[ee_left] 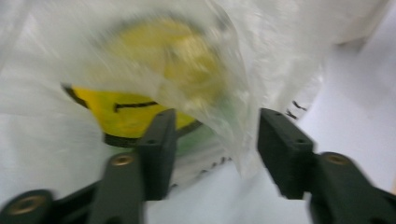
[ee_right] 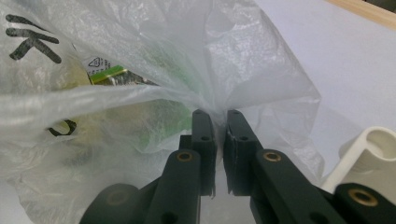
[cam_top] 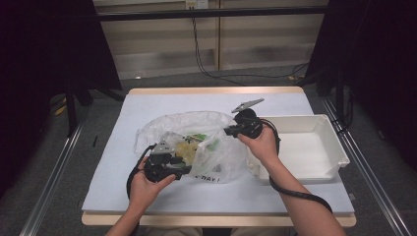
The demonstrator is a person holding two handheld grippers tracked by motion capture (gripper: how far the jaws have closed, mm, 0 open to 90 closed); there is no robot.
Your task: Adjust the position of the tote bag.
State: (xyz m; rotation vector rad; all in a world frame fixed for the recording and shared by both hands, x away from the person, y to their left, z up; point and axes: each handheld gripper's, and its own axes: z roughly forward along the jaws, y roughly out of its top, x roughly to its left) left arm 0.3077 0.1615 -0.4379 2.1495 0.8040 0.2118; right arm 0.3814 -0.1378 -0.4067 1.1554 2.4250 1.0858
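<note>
Plastic bag (cam_top: pixel 196 142): was laid crumpled on the middle of the desk (cam_top: pixel 123 147), with packets dimly seen through its thin film and black lettering printed along its near side.
Contents: a yellow packet (ee_left: pixel 130 112) with a dark rim was seen through the film just beyond the left claw; the picture was blurred, so nothing finer could be told.
Right claw (ee_right: pixel 215 116): was clenched on a gathered pinch of the bag's film at the bag's right side, the film being bunched between its two pads.
Left claw (ee_left: pixel 212 140): was released at the bag's near left side, its jaws standing apart with a loose fold of film between them and neither pad seen pressing on it.
White tray (cam_top: pixel 339 142): was set on the right of the desk, just beside the bag, with nothing seen lying in it.
Step in hand: the bag was judged to be held by one edge while a fresh grip was being sought for the other claw.
Next move: the left claw would need to be closed on film alone, well clear of the packet, so that the mouth could be pulled open.
</note>
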